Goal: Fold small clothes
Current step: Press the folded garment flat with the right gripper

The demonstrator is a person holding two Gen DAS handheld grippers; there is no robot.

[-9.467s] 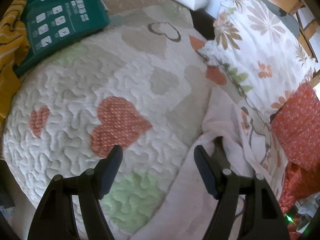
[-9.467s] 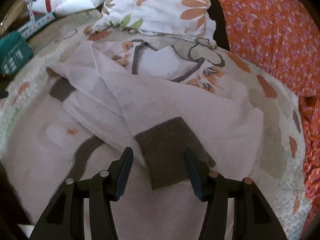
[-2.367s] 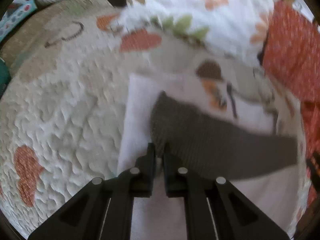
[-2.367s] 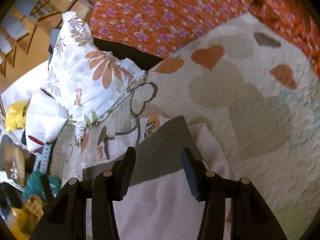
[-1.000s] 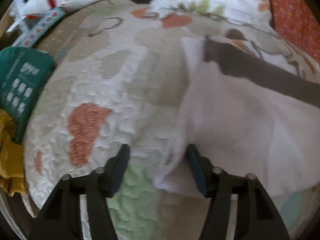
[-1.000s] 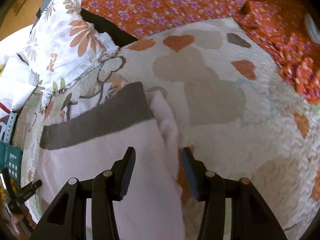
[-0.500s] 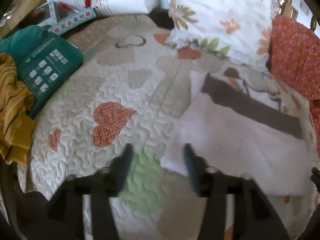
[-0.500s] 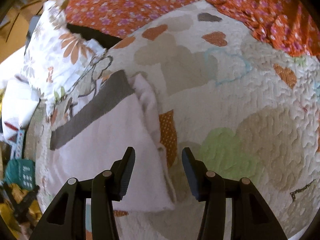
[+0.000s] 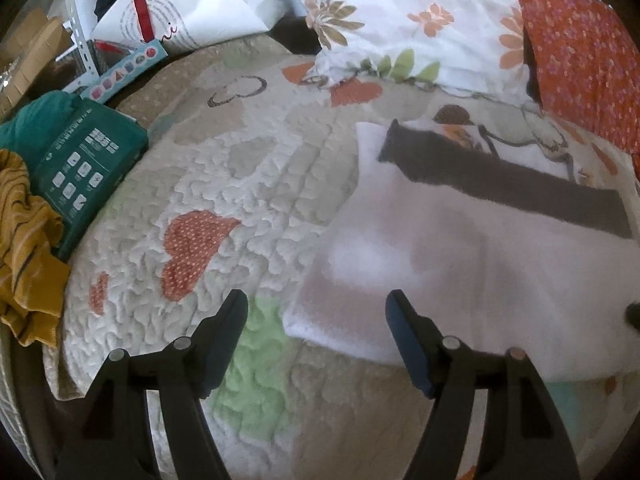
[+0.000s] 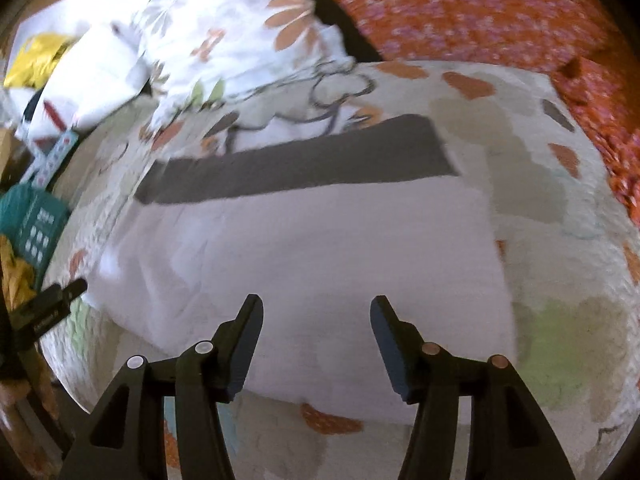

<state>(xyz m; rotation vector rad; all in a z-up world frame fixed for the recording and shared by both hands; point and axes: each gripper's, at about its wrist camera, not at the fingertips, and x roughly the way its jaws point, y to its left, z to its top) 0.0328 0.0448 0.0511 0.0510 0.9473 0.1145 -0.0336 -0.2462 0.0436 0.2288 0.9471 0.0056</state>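
A small pale pink garment [image 9: 460, 264] with a dark grey-brown band [image 9: 500, 184] lies folded flat on the heart-print quilt [image 9: 224, 184]. In the right wrist view the garment [image 10: 320, 256] fills the middle and the band [image 10: 304, 164] runs along its far edge. My left gripper [image 9: 316, 304] is open and empty, above the garment's near left corner. My right gripper [image 10: 316, 308] is open and empty, above the garment's near edge. A tip of the left gripper [image 10: 52, 300] shows at the far left of the right wrist view.
A floral pillow [image 9: 420, 20] and an orange flowered cloth [image 9: 580, 52] lie behind the garment. A teal pack [image 9: 80, 164], a mustard striped garment [image 9: 28, 252] and a white bag [image 9: 180, 8] sit at the left. The quilt's edge [image 9: 60, 360] drops off at the near left.
Both grippers have drawn back from the garment and stand open. The right wrist view has swung left, so it faces the garment squarely. The garment lies where it was.
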